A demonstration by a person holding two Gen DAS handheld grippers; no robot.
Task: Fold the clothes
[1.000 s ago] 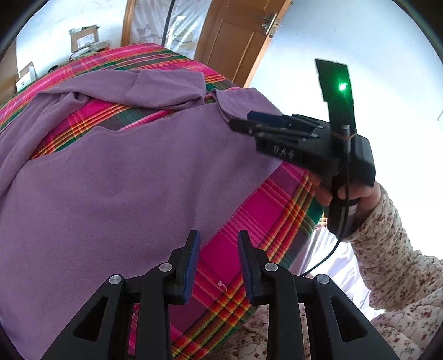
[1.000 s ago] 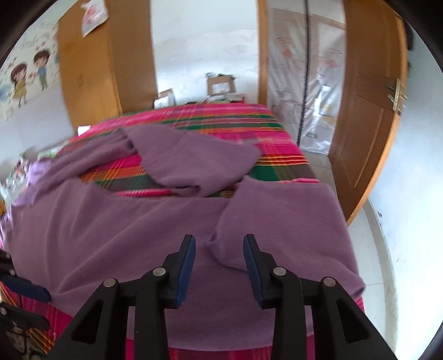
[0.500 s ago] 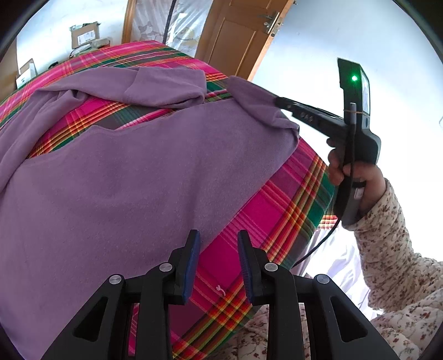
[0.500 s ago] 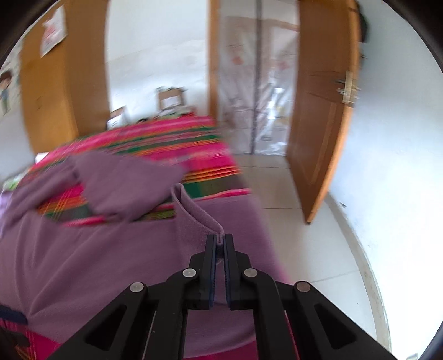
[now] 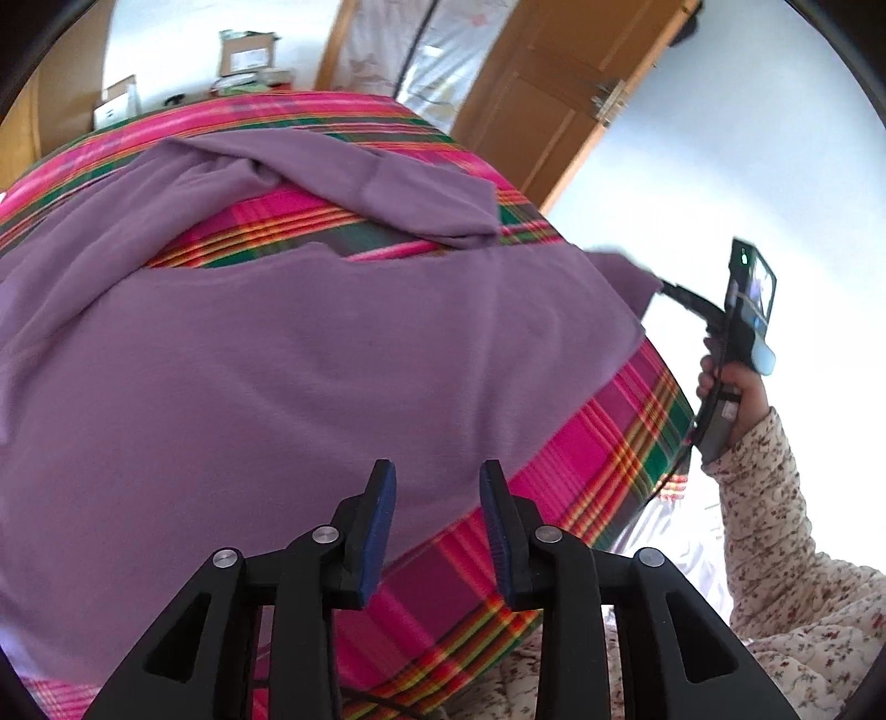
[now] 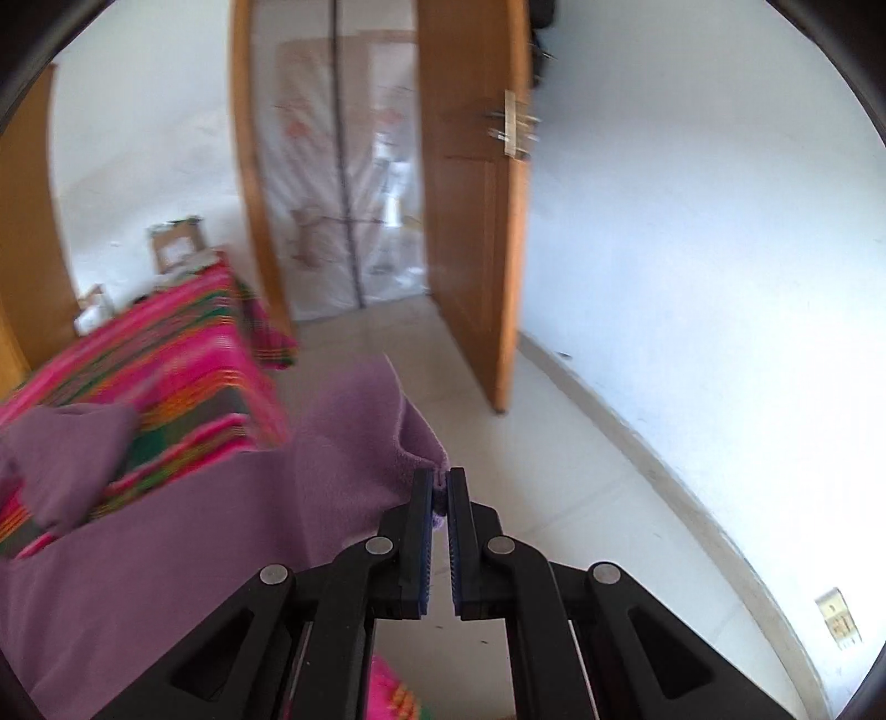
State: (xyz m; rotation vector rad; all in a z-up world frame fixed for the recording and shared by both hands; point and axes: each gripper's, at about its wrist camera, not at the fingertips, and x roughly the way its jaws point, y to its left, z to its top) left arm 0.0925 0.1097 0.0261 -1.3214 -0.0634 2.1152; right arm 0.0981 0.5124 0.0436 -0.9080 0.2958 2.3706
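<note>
A purple garment (image 5: 332,360) lies spread over a bed with a pink plaid cover (image 5: 598,443), one sleeve (image 5: 421,188) folded across its upper part. My left gripper (image 5: 437,476) hovers over the garment's near hem. Its jaws are opening and nothing is pinched between them. My right gripper (image 6: 440,487) is shut on a corner of the purple garment (image 6: 221,526) and holds it out past the bed's side, over the floor. In the left wrist view the right gripper (image 5: 664,288) shows at the far right, held by a hand (image 5: 736,387) in a floral sleeve.
A wooden door (image 6: 470,221) stands open beside a doorway hung with clear plastic (image 6: 343,166). Cardboard boxes (image 5: 246,52) sit beyond the bed's far end. Pale floor tiles (image 6: 581,471) and a white wall lie to the right of the bed (image 6: 183,354).
The right gripper shut on the garment's corner and drew it to the right, off the bed's side. The left gripper shifted over the hem and its jaws widened a little.
</note>
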